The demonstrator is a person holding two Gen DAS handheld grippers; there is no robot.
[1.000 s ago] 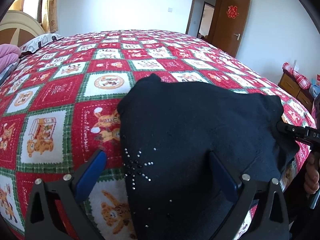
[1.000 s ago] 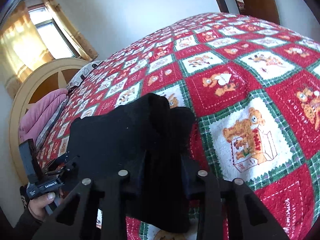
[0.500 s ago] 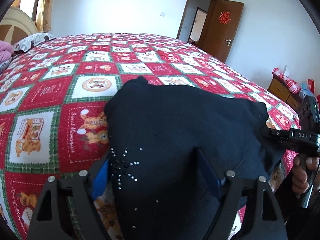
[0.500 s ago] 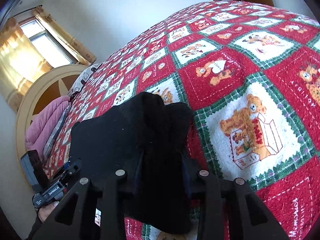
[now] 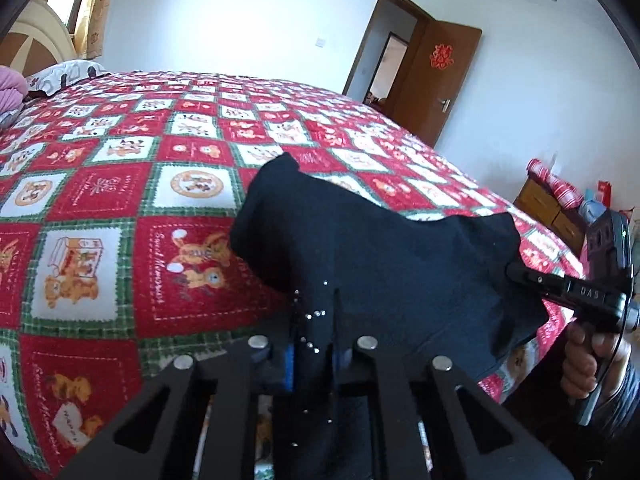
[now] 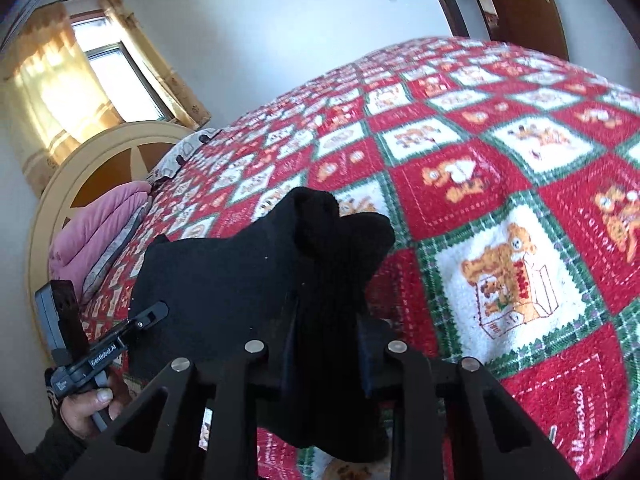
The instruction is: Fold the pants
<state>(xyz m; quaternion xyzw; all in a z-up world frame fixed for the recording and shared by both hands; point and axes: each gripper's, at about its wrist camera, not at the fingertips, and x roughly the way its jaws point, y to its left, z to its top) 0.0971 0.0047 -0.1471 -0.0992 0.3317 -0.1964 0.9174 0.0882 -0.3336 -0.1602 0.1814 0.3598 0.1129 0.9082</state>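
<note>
On top of one bed under a red-white-green teddy-bear quilt (image 5: pixel 120 216): one pair of black pants (image 5: pixel 384 256), bunched in a heap at the near edge of the bed, partly lifted off the quilt; small rhinestone studs (image 5: pixel 312 316) dotted on fabric near the left tool.

Two grippers, both in the pants:
- left gripper (image 5: pixel 314 354): fingers pinched together on a thin fold of studded black cloth; blue pads (image 5: pixel 289 364) just visible either side of the fold; seen from the right wrist view too (image 6: pixel 154 312), tip buried in the left edge of the heap
- right gripper (image 6: pixel 324 344): clamped on a thicker wad of black fabric, jaws closing further; cloth fills the gap and hangs below the fingers; in the left wrist view tip at the right edge of the pants (image 5: pixel 516 270)

Two hands counted, one per handle: left hand (image 6: pixel 90 404) low left in the right wrist view, dark sleeve; right hand (image 5: pixel 588 360) low right in the left wrist view.

Rest of room: one wooden headboard (image 6: pixel 100 160); one pink folded duvet (image 6: pixel 100 224) with one patterned pillow (image 5: pixel 68 74) beside it; one curtained window (image 6: pixel 100 76); one brown door (image 5: pixel 436 80), open, red paper cut-out on it; one wooden cabinet (image 5: pixel 552 212) far right.
</note>
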